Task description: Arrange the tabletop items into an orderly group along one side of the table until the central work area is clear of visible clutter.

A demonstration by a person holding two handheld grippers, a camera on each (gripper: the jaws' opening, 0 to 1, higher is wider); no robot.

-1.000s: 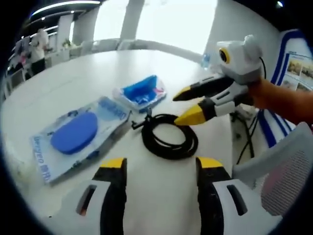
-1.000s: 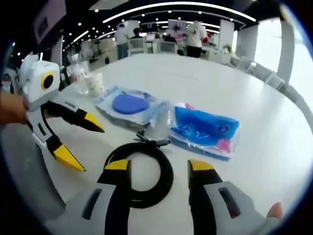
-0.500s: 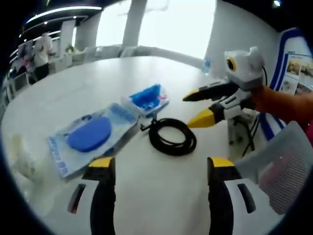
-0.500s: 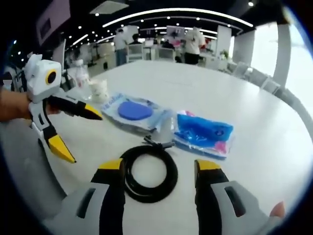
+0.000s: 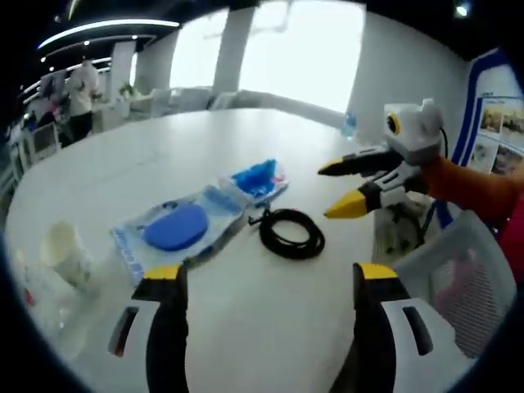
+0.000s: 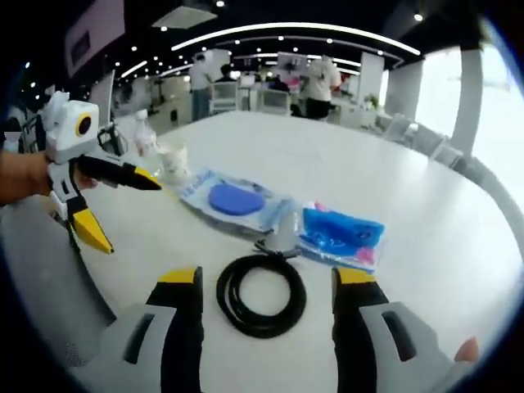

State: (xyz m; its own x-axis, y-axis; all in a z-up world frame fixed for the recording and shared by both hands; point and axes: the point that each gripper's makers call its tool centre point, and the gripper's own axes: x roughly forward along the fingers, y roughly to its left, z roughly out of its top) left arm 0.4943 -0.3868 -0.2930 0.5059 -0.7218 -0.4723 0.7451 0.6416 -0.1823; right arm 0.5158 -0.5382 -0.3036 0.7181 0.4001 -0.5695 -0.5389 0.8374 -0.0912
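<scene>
A coiled black cable lies on the white table, also seen as the cable just beyond my right jaws. Beside it are a blue pouch and a clear bag holding a blue disc. My left gripper is open and holds nothing, well short of the cable; it shows from the side as the left gripper, jaws spread. My right gripper is open over the table's near edge, and the right gripper hangs right of the cable.
A crumpled white cup and a plastic bottle stand near the table's edge. A grey mesh chair is close on the right. People stand at desks far behind.
Both cameras have pulled back from the table, so the items look smaller and farther. The grippers stand farther from the cable. Nothing was taken hold of.
</scene>
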